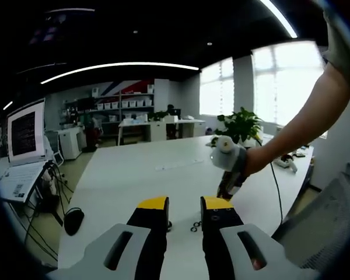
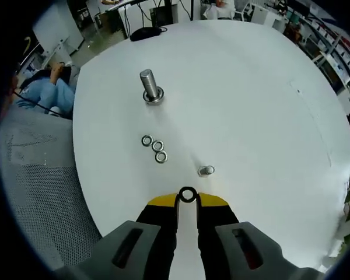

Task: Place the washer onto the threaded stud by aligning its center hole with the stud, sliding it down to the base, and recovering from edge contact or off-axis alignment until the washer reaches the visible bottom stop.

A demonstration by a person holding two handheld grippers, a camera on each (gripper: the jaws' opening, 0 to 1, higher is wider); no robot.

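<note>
Washer [image 2: 187, 195]: small silver metal ring, pinched edge-on between the yellow tips of the right tool [image 2: 188, 201]; jaws drawn close, parted by little more than the ring's width. Held above the white round counter [image 2: 251, 116], well apart from the stud.

Threaded stud [image 2: 150, 86]: short grey metal bolt, upright, seated on a wider round metal base; far side of the counter in the right gripper view, bare of any ring above the base.

Spare washers [image 2: 154, 148]: three small silver rings, lying flat in a touching cluster between the stud and the right tool.

Small metal nut-like piece [image 2: 206, 171]: silver, lying alone just right of the cluster; exact shape too small to tell.

Left tool [image 1: 184, 204]: black jaws with yellow tips, parted by a narrow gap, nothing between them; hovering low over the near counter edge. Small dark rings [image 1: 195, 225] visible on the counter just beside its right jaw.

Right tool, as seen in the left gripper view [image 1: 230, 175]: gripped by a bare forearm [image 1: 297, 128] entering from the right, pointing down at the counter.

Surroundings: open laptop [image 1: 24, 149] at left, black computer mouse [image 1: 74, 220] near the counter edge, green potted plant [image 1: 240, 125] at the far end, shelving along the back wall.
</note>
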